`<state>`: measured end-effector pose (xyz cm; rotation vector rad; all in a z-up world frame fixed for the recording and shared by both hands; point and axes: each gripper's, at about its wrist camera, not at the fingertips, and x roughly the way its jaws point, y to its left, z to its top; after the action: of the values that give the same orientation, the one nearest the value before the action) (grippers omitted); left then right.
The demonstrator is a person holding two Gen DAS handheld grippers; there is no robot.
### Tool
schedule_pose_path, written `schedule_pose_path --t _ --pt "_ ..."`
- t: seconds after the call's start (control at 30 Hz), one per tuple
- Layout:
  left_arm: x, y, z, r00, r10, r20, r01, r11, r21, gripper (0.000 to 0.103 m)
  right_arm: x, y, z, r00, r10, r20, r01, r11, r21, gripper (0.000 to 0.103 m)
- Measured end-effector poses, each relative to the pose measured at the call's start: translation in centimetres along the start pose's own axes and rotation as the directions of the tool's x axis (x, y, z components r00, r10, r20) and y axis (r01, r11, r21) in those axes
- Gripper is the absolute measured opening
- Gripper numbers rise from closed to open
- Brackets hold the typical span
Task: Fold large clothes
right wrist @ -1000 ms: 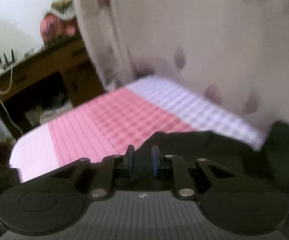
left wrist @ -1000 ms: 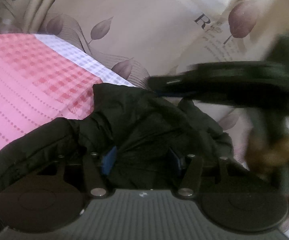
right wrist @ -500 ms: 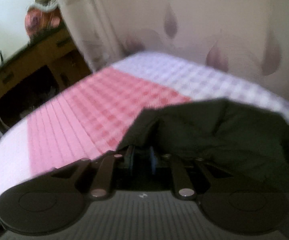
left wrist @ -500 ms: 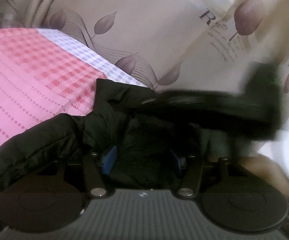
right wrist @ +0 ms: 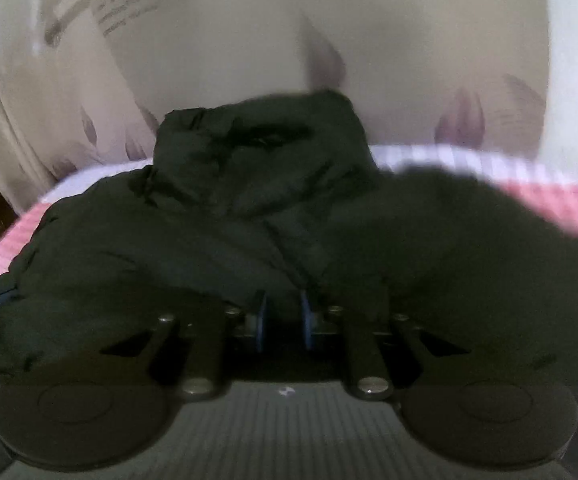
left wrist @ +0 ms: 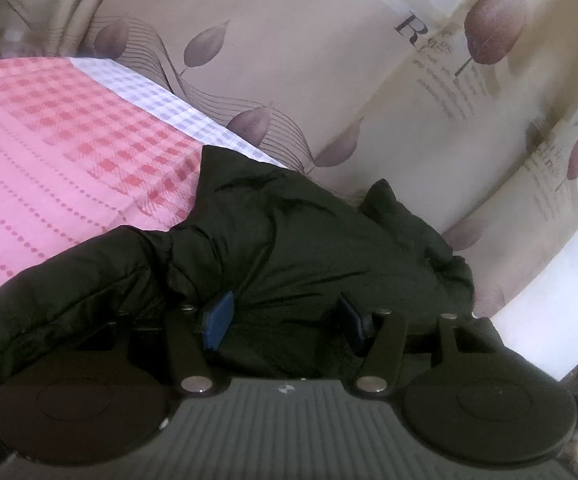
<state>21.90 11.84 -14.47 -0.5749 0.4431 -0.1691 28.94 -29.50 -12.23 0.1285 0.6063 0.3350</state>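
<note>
A dark puffy jacket [left wrist: 289, 240] lies on the pink checked bed cover [left wrist: 49, 140], with one sleeve [left wrist: 69, 280] running to the lower left. My left gripper [left wrist: 285, 316] is open, its blue pads spread over the jacket's cloth. In the right wrist view the jacket [right wrist: 249, 200] fills the middle, its hood or collar bunched at the far side against the curtain. My right gripper [right wrist: 283, 322] is nearly closed, its pads pinching a fold of the jacket.
A beige curtain with leaf prints [left wrist: 329, 60] hangs right behind the bed's far edge; it also shows in the right wrist view [right wrist: 369, 40]. The bed cover [right wrist: 549, 200] shows on both sides of the jacket.
My right gripper has swung across with the jacket cloth and left the left wrist view. It now faces the curtain over the jacket. The left gripper has stayed open over the cloth.
</note>
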Motion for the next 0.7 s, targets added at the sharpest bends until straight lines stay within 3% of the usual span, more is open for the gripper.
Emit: schedule_pose_path --t 0.27,0.37,0.63,0.67,0.7 --pt "0.1 -0.2 0.0 1.000 0.014 -0.006 -0.014 1.000 0.015 0.058 0.4 0.2 0.0 1.000 -0.016 0.023 0.017 0.999 -0.047 0.014" --pt "0.2 -0.3 0.0 1.000 0.023 -0.012 -0.023 0.999 0.027 0.058 0.7 1.3 -0.4 0.997 -0.070 0.045 0.075 0.991 -0.115 0.015" --pt "0.6 -2.6 -0.5 0.992 0.127 -0.006 -0.124 0.979 0.162 0.059 -0.6 1.9 -0.4 0.994 -0.098 0.041 0.102 0.989 -0.108 0.018" --pt "0.6 -2.6 -0.6 0.991 0.132 -0.006 -0.129 0.977 0.167 0.059 -1.6 2.2 -0.3 0.993 -0.111 0.041 0.114 0.990 -0.084 0.024" --pt "0.6 -2.7 -0.6 0.991 0.135 -0.005 -0.132 0.976 0.171 0.059 -2.9 2.4 -0.4 0.992 -0.108 0.059 0.111 0.992 -0.057 0.038"
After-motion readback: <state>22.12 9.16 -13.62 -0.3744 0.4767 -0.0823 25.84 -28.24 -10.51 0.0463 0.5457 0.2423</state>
